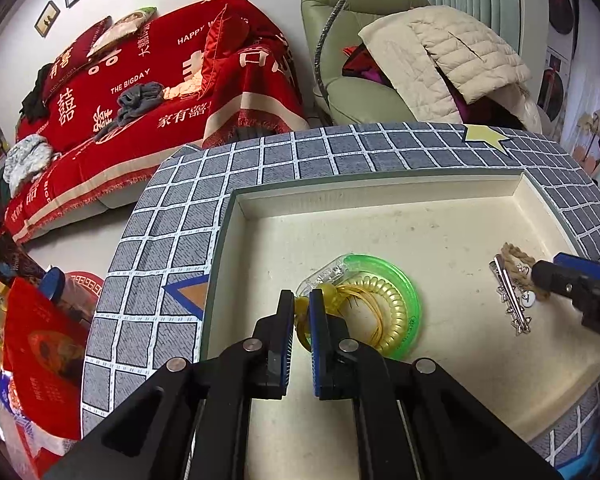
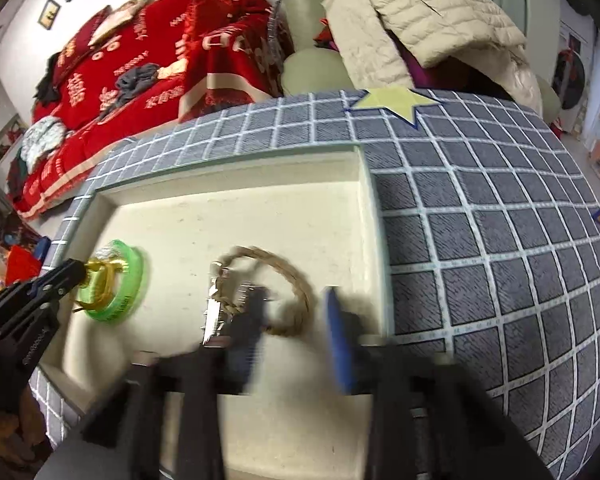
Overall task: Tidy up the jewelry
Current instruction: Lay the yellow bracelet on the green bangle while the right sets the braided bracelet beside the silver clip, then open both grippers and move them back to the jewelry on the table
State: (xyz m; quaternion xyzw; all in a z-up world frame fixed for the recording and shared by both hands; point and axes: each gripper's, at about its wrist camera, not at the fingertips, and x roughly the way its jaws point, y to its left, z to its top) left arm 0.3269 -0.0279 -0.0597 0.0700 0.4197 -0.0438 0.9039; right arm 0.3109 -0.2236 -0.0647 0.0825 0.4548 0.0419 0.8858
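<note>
A cream tray (image 1: 440,232) lies on the checked grey cloth. In it sits a green ring-shaped case (image 1: 408,292) with a yellow coil hair tie (image 1: 392,300) and thin gold cord. My left gripper (image 1: 301,312) is nearly shut on a yellow bead band (image 1: 300,306) at the case's left edge. In the right wrist view, my right gripper (image 2: 296,320) is open and blurred, over a rope bracelet (image 2: 296,276) and a silver hair clip (image 2: 214,312). The tray (image 2: 220,216) and green case (image 2: 120,280) show there too.
The checked cloth (image 1: 300,152) surrounds the tray, with a yellow star patch (image 1: 486,138). Behind are a red-covered sofa (image 1: 140,92) and a green armchair (image 1: 360,40) with a quilted jacket. Red packets (image 1: 40,352) lie at the left.
</note>
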